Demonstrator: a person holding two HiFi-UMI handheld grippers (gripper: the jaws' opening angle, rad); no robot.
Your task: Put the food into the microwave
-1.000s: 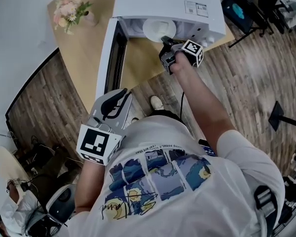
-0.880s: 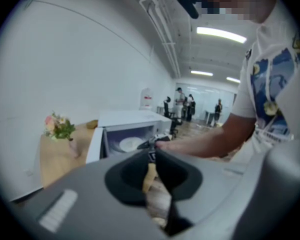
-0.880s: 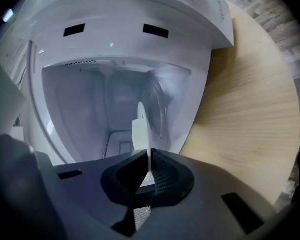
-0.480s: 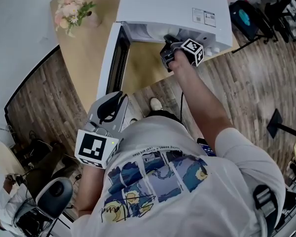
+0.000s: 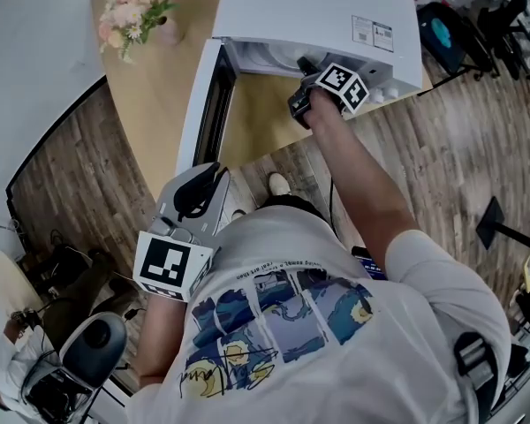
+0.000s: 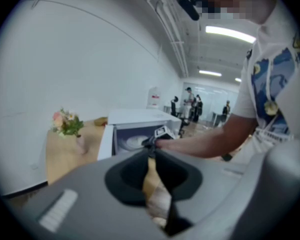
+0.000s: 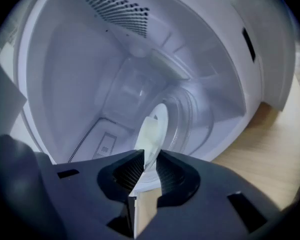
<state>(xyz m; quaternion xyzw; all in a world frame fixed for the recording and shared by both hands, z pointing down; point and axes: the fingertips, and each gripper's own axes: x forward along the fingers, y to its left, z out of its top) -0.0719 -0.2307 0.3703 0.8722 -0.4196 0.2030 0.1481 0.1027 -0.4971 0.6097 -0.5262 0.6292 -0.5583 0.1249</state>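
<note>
Reaching into the microwave [image 5: 309, 7], right gripper [image 7: 149, 156] has just been opening, plate [image 7: 155, 129] rim between its jaws. Empty left gripper [image 6: 150, 152] is closed.

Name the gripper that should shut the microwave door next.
Left, probably. The left gripper hangs, jaws shut, near the free edge of the open door. The right gripper is inside the microwave; its jaws have just been opening, with the plate between them.
</note>
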